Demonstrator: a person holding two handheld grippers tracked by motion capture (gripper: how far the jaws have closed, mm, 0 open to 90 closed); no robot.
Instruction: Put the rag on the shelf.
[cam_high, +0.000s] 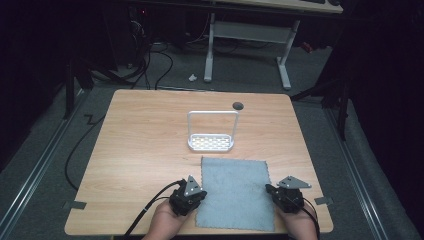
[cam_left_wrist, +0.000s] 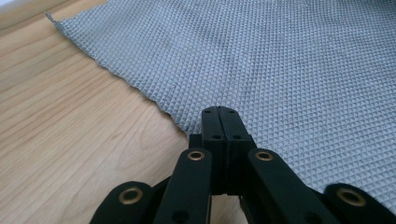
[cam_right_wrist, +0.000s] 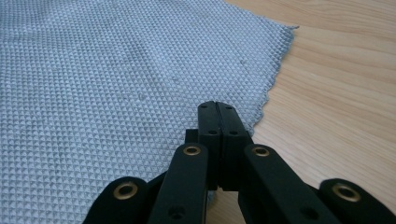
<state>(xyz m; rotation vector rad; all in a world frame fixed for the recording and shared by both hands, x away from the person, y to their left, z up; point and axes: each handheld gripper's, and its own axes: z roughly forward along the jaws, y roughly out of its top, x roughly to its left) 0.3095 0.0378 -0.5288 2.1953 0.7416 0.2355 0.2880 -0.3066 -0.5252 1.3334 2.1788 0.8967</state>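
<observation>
worktop (cam_high: 140, 150): i saw a light wooden top with rounded corners, a small dark round hole (cam_high: 238, 105) near its far edge.
cloth (cam_high: 235, 192): a grey waffle-textured cloth lay flat on the near middle of the worktop, its near edge close to the worktop's front edge. in the left gripper view its far corner curled up slightly.
rack (cam_high: 211, 132): a small white stand with a perforated base and an upright hoop-shaped frame stood just beyond the cloth's far edge, near the worktop's centre, apart from the cloth.
left gripper (cam_high: 196, 198): i held it at the cloth's left edge, low over the worktop. in the left gripper view (cam_left_wrist: 219, 112) its two black jaws were pressed together with no gap, tips over the cloth's edge; i could not tell whether any fabric sat between them.
right gripper (cam_high: 274, 191): i held it at the cloth's right edge, about level with the left one. in the right gripper view (cam_right_wrist: 216, 107) the jaws were likewise closed flat against each other, tips just inside the cloth's wavy border; whether they pinched cloth i could not tell.
hands: my left hand (cam_high: 165, 222) and right hand (cam_high: 300, 226) came in from the near edge, each wrapped round its gripper.
cables: a black cable (cam_high: 150, 205) trailed from the left gripper back toward the near edge.
floor (cam_high: 40, 170): grey carpet around the worktop, with dark cables and a white desk frame (cam_high: 245, 50) beyond.
</observation>
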